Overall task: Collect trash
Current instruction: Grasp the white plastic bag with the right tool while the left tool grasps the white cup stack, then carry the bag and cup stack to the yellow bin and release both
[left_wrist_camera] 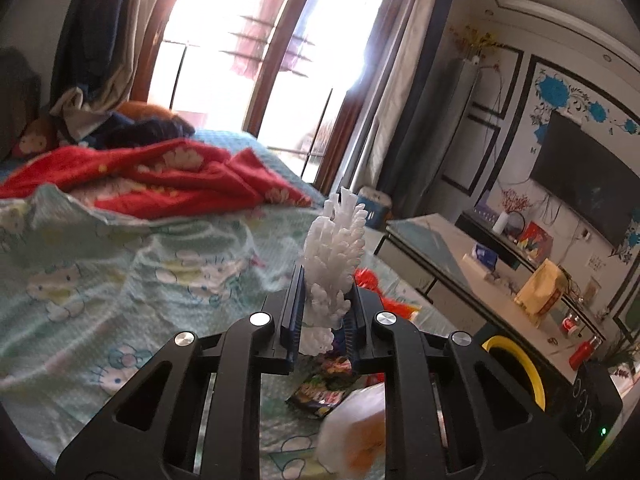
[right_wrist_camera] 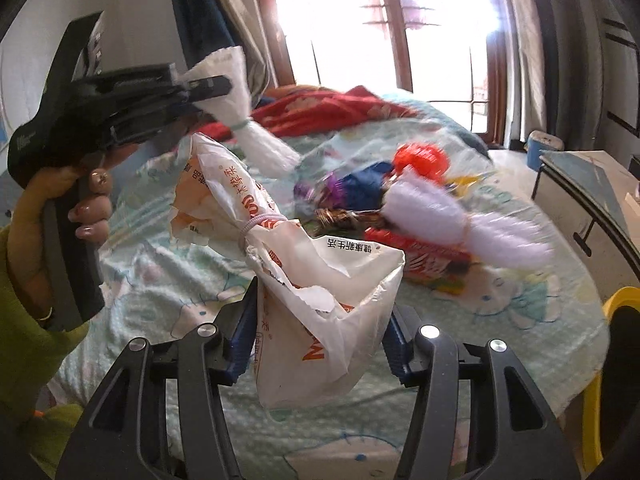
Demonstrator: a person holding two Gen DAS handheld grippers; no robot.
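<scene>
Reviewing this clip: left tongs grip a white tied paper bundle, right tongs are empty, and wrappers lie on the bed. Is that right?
Not quite. The right tongs are not empty: the right wrist view shows them shut on a white plastic bag with orange print. The rest holds: the left tongs grip the white tied paper bundle, and wrappers lie on the bed.

Tied white tissue bundle point(left_wrist_camera: 334, 256) and bag point(right_wrist_camera: 320, 312) held aloft.
</scene>
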